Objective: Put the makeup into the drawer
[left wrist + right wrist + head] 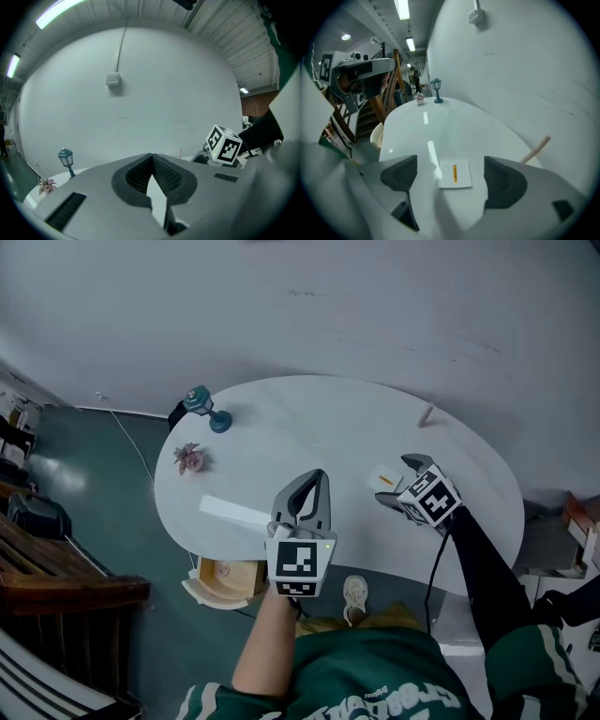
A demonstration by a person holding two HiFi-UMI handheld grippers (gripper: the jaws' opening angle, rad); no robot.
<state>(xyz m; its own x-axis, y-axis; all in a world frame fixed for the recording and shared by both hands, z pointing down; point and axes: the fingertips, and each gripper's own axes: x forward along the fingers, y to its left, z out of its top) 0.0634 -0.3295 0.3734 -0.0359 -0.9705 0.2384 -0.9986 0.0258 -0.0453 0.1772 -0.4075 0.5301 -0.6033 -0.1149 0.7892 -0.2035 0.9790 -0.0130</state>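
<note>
Hovers the right gripper nose-down over the white oval table, jaws spread wide and gripping nothing. Frames, straight ahead and between those jaws, a flat white makeup case lying on the tabletop, apparently untouched. Looks nearly square, with a short orange stripe running away from the gripper, so no real long axis to line up; one jaw stands off each side edge. Holds the left gripper closed and empty above the table's near edge, farther from the makeup case than the right. Leaves a slim wooden stick well beyond, near the far rim. Shows the open drawer under the near-left rim, past the left gripper from the makeup case. Probably calls for a low, thin pinch by the right gripper, then a carry leftward and down.
</note>
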